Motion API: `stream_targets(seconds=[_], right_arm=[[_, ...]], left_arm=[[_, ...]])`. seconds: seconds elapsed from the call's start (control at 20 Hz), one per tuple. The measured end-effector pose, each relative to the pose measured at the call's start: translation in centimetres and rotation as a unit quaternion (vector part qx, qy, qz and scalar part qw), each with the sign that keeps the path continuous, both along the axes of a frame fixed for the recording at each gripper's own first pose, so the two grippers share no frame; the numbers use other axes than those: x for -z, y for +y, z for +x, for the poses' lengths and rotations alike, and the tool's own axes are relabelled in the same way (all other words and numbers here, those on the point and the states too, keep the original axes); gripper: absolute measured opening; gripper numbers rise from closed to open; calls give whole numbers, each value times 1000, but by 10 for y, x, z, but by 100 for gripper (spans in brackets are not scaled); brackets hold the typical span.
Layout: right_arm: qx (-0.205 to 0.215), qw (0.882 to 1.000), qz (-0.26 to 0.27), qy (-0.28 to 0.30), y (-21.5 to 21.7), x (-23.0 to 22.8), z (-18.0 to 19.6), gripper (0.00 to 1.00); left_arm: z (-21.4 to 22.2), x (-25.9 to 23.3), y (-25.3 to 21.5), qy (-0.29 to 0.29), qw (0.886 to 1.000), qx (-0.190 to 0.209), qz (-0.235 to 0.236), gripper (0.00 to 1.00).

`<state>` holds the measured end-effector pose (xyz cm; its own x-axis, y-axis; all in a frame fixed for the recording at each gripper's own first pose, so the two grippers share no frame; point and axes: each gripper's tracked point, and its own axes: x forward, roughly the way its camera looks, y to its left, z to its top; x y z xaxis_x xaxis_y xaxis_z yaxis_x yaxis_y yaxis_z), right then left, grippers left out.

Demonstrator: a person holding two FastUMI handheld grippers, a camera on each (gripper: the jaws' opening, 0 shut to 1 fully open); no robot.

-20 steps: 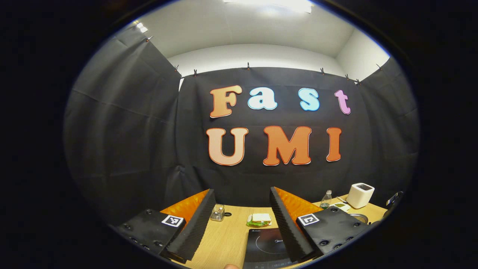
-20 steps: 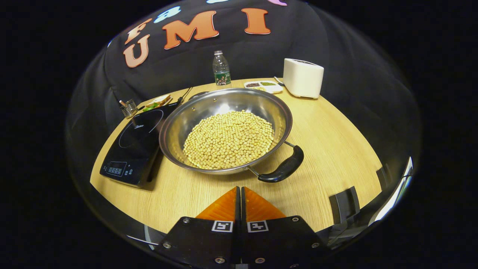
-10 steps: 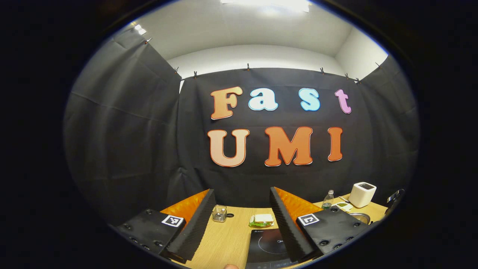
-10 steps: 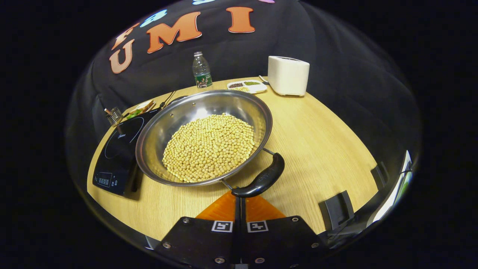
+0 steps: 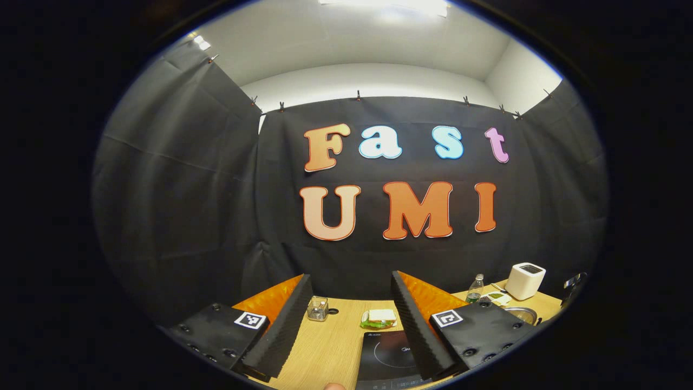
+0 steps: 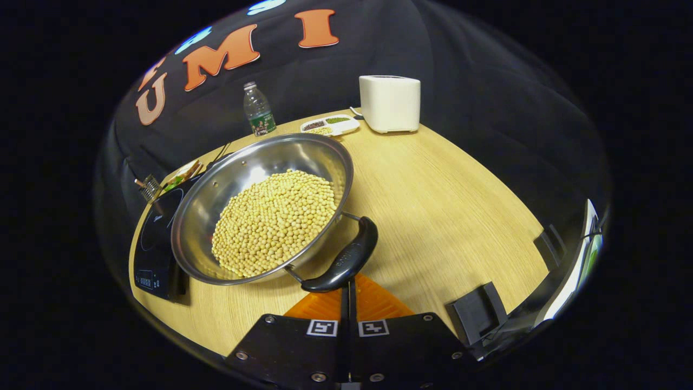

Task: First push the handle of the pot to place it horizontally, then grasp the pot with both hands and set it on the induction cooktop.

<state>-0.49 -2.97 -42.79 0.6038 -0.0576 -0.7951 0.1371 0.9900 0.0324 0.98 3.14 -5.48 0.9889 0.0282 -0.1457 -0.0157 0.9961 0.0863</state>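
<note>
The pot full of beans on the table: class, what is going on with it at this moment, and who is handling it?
A person works two handheld grippers. The right gripper, fingers together, has its tips at the pot's black handle, placed to push it. The left gripper hangs open above the induction cooktop, holding nothing. The pot sits on the table beside the cooktop, not yet on it.

The left gripper view sits low over the surface's (image 5: pixel 330 346) near edge, tilted up at the far booth wall. The right gripper view looks steeply down from close above the pot (image 6: pixel 260 208). Both share the far side — induction cooktop (image 5: pixel 387 355), bottle (image 6: pixel 258 110) and white box (image 6: pixel 390 103).
</note>
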Motion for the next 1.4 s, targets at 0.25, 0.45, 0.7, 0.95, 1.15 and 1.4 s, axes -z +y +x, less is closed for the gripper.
stream_targets(seconds=[0.25, 0.45, 0.7, 0.95, 1.15, 1.4], right_arm=[[27, 1000, 11, 0, -15, 3, 16, 0], [46, 999, 20, -1, -27, 5, 34, 0], [59, 998, 11, -6, -43, 6, 55, 0], [84, 996, 16, -3, -66, 10, 79, 0], [94, 995, 35, -14, -71, 3, 92, 0], [71, 995, 60, 20, -42, 18, 60, 0]], left_arm=[[3, 3, -2, 4, 1000, -1, 4, 99], [5, 5, -5, 5, 1000, -1, 5, 99], [10, 11, -6, 12, 1000, -4, 5, 99], [16, 18, -5, 18, 1000, -10, 7, 99], [21, 23, -6, 20, 1000, -12, 5, 95], [23, 32, -6, 27, 999, -13, 10, 96]])
